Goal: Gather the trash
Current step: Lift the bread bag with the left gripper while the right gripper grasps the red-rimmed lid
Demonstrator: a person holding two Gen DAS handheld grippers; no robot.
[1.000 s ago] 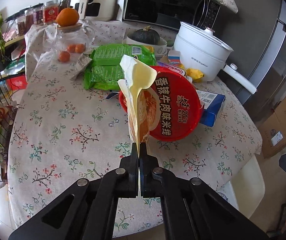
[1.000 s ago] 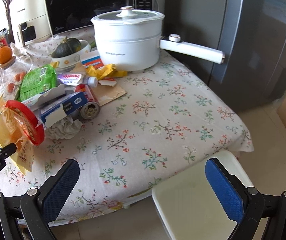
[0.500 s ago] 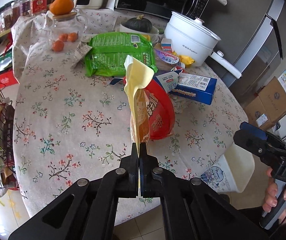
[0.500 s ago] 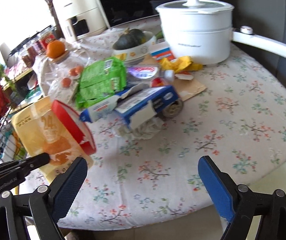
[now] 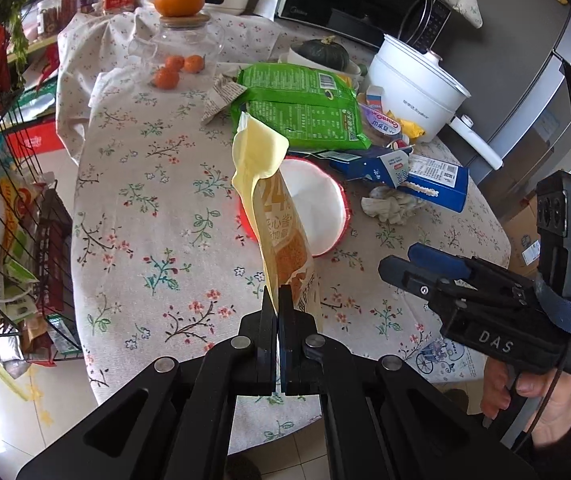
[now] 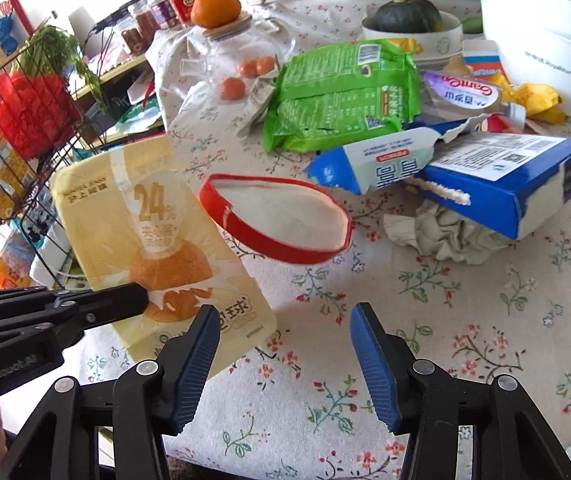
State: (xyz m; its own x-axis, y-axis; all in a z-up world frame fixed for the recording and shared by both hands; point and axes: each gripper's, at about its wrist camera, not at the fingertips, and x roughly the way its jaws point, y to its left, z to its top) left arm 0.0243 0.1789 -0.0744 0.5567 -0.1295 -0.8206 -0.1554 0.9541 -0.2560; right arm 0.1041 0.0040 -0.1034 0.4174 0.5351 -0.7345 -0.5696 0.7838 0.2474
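Observation:
A yellow snack pouch (image 5: 285,236) stands upright above the floral tablecloth, with my left gripper (image 5: 277,300) shut on its lower edge. In the right wrist view the pouch (image 6: 153,236) is pinched by the left gripper (image 6: 141,300) from the left. A red-rimmed noodle bowl (image 6: 281,216) hangs tilted just behind the pouch, its white inside showing; what holds it is hidden. My right gripper (image 6: 285,320) hovers low over the cloth right of the pouch, its blue pads (image 6: 205,344) closing with nothing between them. It also shows at the right (image 5: 405,262).
A green packet (image 6: 341,96), a torn blue carton (image 6: 497,176), a crumpled tissue (image 6: 453,232) and a tube (image 6: 465,92) lie further back. A white pot (image 5: 413,80), a glass jar (image 5: 181,52) and a pumpkin bowl (image 6: 405,20) stand behind. A wire rack (image 5: 1,208) flanks the table's left.
The left gripper has carried the pouch and bowl towards the table's near edge; the bowl now shows its white inside. The right gripper swung left and down towards the pouch, its jaws narrowing.

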